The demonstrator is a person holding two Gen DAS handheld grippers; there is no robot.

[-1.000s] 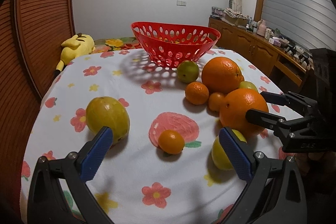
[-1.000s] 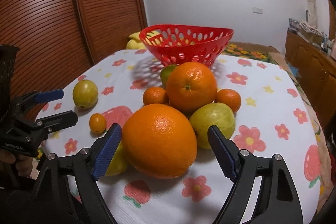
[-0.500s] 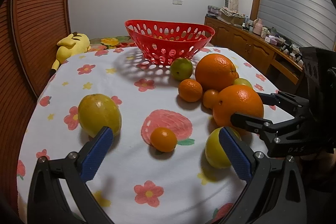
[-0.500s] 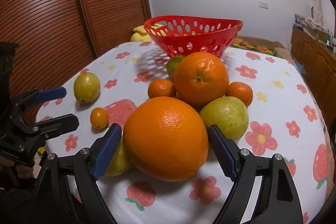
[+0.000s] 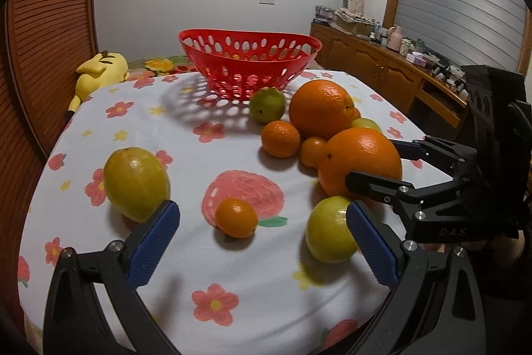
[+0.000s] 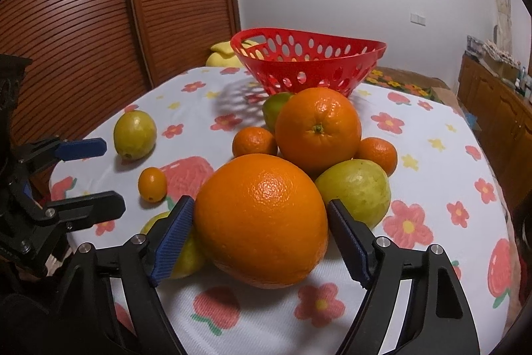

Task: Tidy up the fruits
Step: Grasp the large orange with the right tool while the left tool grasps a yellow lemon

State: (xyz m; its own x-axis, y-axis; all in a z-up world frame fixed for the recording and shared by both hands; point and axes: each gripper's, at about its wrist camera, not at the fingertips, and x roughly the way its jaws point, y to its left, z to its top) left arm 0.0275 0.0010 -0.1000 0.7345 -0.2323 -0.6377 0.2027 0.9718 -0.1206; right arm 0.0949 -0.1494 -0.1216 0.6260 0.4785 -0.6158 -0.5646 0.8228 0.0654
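A red perforated basket stands at the far side of the flowered tablecloth. Fruit lies in front of it. My right gripper has its blue pads on both sides of a large orange, left pad touching, right pad at its edge. A second large orange, small mandarins, a green citrus and a pale green fruit cluster behind. My left gripper is open and empty, above a small orange kumquat, between two yellow-green fruits.
A yellow plush toy lies beyond the table's far left edge. Brown slatted doors stand at the left. A wooden sideboard with clutter runs along the right wall.
My right gripper has narrowed around the large orange, its pads now at the fruit's sides. My left gripper has drifted slightly nearer the kumquat; the fruit has not moved.
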